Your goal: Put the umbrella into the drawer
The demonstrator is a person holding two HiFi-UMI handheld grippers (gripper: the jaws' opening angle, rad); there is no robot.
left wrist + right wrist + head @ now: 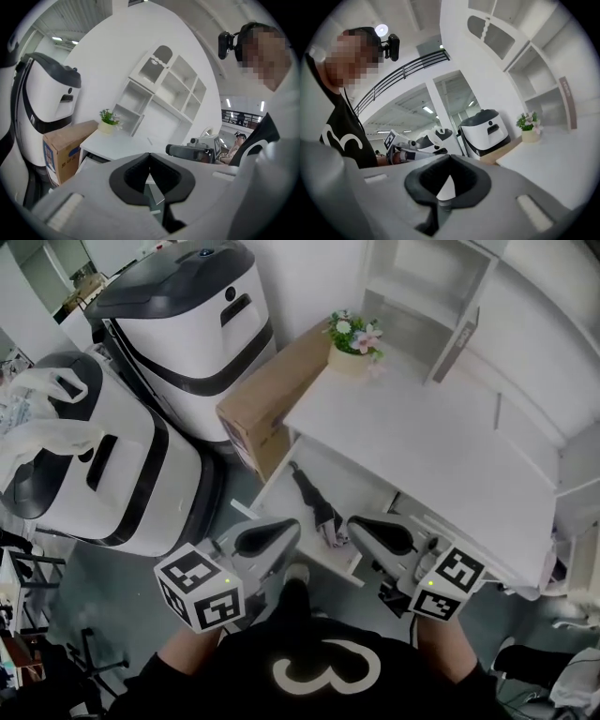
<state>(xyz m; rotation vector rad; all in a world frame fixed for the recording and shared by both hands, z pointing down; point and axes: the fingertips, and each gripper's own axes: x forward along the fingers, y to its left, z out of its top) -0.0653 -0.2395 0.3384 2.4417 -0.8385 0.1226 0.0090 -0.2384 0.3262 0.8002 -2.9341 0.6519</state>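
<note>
The folded black umbrella (315,502) lies inside the open drawer (354,480) of the white desk (422,442), its length going from the back of the drawer to the front. No gripper touches it. The left gripper (279,531) and the right gripper (364,527) are both above the front edge of the drawer, near each other. The jaws of both are closed together, and nothing is between them. On the desk stands a small flower pot (354,343). A cardboard box (267,395) leans beside the desk, next to two white and black machines (187,315).
</note>
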